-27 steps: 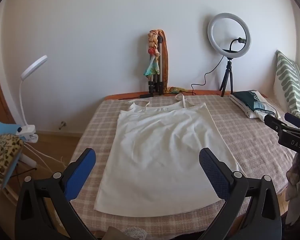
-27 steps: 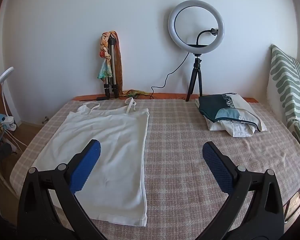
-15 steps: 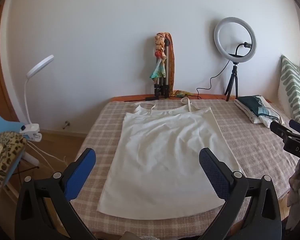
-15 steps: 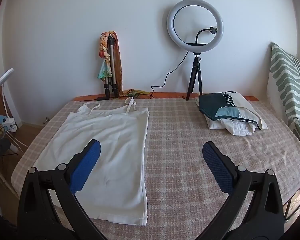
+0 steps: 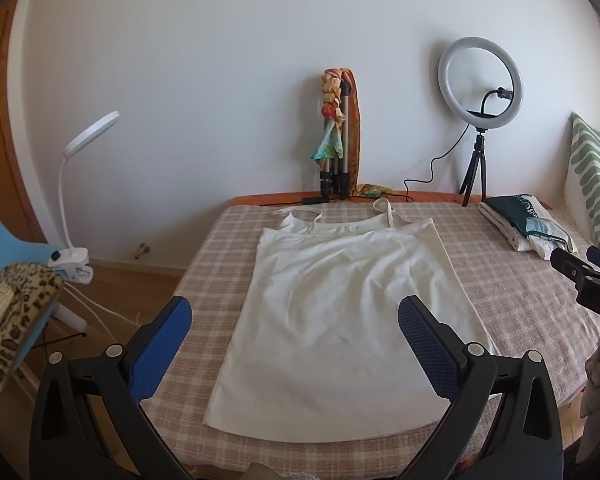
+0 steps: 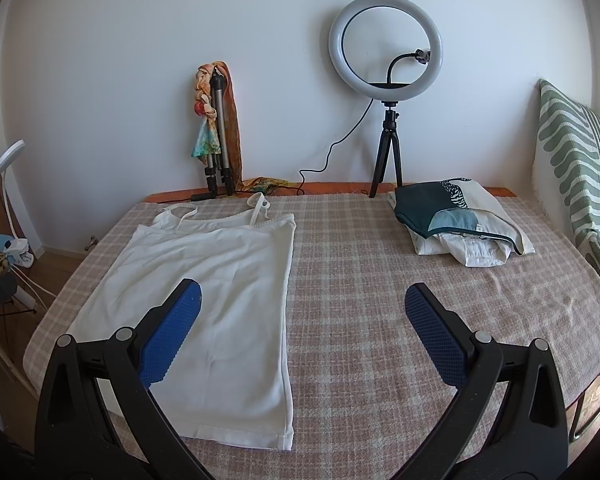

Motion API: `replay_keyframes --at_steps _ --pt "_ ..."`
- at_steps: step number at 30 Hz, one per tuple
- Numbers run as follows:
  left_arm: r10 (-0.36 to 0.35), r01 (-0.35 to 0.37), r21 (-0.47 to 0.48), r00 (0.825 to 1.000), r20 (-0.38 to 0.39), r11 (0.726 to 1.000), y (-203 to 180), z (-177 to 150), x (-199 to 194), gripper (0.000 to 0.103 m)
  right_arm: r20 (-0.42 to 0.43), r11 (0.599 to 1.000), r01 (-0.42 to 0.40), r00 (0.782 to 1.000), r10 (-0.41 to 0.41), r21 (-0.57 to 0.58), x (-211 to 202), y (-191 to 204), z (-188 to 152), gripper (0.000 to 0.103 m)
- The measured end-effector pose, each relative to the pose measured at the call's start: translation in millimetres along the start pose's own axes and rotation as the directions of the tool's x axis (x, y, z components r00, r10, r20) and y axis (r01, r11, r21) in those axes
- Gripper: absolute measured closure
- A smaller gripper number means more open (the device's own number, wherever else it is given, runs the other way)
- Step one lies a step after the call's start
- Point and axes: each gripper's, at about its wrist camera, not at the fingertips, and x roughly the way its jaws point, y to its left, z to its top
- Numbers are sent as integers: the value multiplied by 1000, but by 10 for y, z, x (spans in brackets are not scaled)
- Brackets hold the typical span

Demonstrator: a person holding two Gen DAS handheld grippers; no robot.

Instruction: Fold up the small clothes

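Observation:
A white strappy top [image 5: 348,312] lies flat and unfolded on the checked bed cover [image 5: 520,292], straps toward the wall, hem toward me. It also shows in the right wrist view [image 6: 212,292], left of centre. My left gripper [image 5: 294,320] is open and empty, held above the bed's near edge over the top's hem. My right gripper [image 6: 302,312] is open and empty, above the cover just right of the top. The right gripper's tip also shows at the right edge of the left wrist view [image 5: 580,272].
A pile of folded clothes [image 6: 456,220] lies at the back right. A ring light on a tripod [image 6: 386,60] and a folded tripod with a scarf [image 6: 214,128] stand against the wall. A striped pillow [image 6: 576,168] is at the right. A clip lamp [image 5: 76,192] stands left of the bed.
The left gripper has pulled back and risen a little, so the top looks farther and smaller. The right gripper has barely moved. Both stay open.

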Motion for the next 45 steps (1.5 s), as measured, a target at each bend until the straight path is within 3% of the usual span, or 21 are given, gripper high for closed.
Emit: replay_keyframes --at_steps 45 --pt "9 -9 0 1000 -8 1000 17 -34 1 0 0 1000 -1 1000 1 6 -1 -20 -8 0"
